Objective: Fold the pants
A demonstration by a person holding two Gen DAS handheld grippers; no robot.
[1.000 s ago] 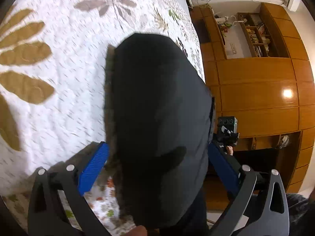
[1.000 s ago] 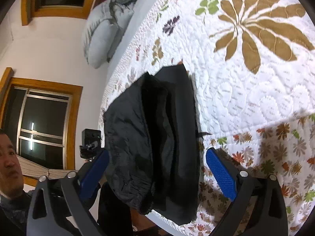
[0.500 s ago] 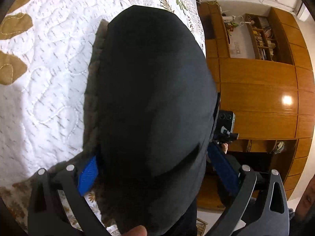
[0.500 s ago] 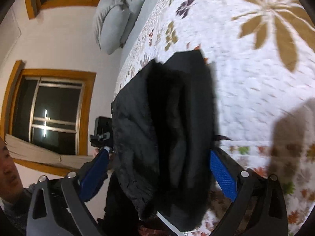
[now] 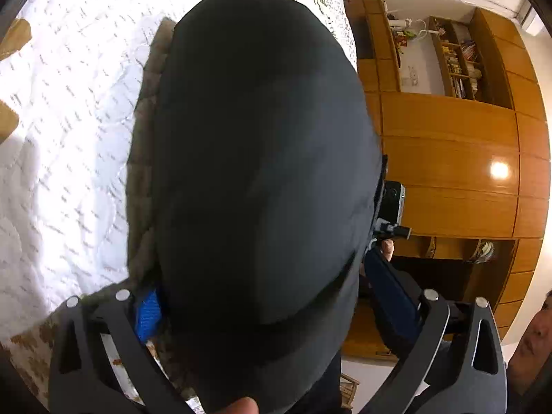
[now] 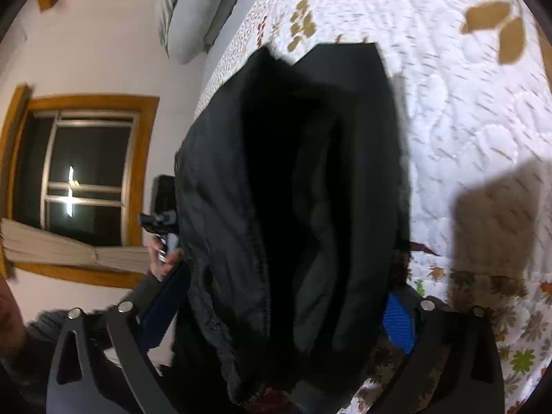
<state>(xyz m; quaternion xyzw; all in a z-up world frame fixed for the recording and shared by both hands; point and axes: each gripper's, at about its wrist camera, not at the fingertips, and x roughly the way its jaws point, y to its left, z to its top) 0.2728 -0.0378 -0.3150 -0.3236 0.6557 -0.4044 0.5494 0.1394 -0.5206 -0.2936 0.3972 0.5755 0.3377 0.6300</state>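
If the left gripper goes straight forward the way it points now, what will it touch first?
The black pants. They fill the space between the fingers of the left gripper and cover most of the view ahead. Beyond them lies the white quilted bedspread, but how far off is unclear.

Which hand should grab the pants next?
Probably either: the black pants sit between the wide-open fingers of both the left gripper and the right gripper, neither closed yet.

- Left gripper [image 5: 265, 296] — jaws spread wide, blue pads [image 5: 147, 314] set far apart, one on each side of the view.
- Right gripper [image 6: 283, 307] — jaws likewise spread, blue pad [image 6: 398, 321] visible at the right, the other at the left.
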